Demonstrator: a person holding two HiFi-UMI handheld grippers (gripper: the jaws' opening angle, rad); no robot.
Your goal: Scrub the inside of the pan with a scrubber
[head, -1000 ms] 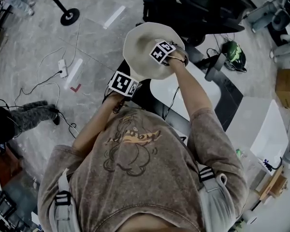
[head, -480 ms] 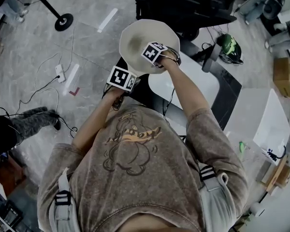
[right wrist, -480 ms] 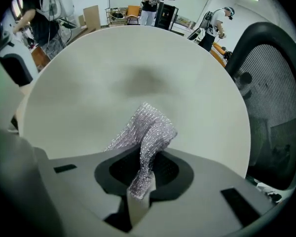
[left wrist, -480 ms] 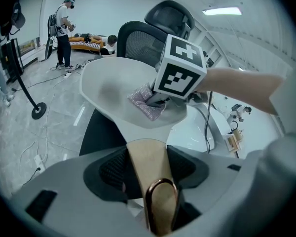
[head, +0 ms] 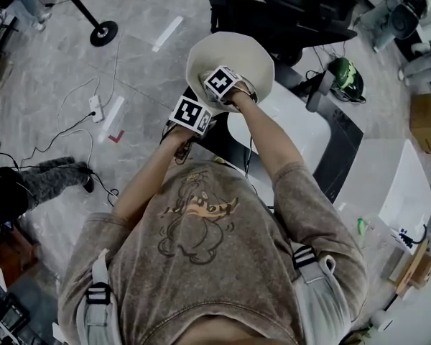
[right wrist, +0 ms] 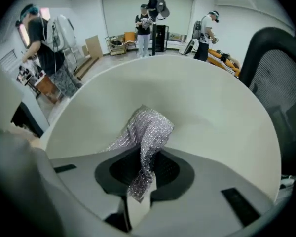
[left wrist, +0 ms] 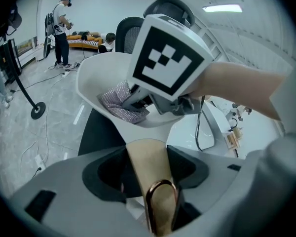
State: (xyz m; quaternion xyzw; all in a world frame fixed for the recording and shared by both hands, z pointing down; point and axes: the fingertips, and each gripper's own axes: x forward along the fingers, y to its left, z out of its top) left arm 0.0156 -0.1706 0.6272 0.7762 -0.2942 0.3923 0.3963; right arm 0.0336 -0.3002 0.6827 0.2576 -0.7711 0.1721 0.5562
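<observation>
Moved: the right gripper (right wrist: 145, 174) has slid across the inside of the pan (head: 233, 52), from the pan's right part toward the middle near its handle side, rolling a little as it went. The left gripper (left wrist: 148, 171) has kept to its spot at the handle.
Left gripper: clamped on the tan handle (left wrist: 144, 154), one jaw on each flank just ahead of the copper hanging loop. It carries the whole pan in the air.
Pan: pale and round, held tilted with its open side toward the person. It is clear of the white desk (head: 287, 131) that lies below and to its right.
Scrubber: a crumpled silvery mesh pad (right wrist: 148, 132) lying against the pan's inner floor, near the middle.
Right gripper: pinched on the scrubber's tail end, the loose bulk of the mesh bunched ahead of the jaws and touching the pan.
Handling, pan: I'd judge it rigid and fairly weighty at the bowl end, so it will want to twist in a grip that far down the handle. A firm hold closer to the bowl would steady it.
Handling, scrubber: soft, light and springy. It folds under pressure, so it should be gripped deep in the bundle rather than by a corner.
Risk: pressing hard could tip the pan or pull the mesh out of the jaws.
</observation>
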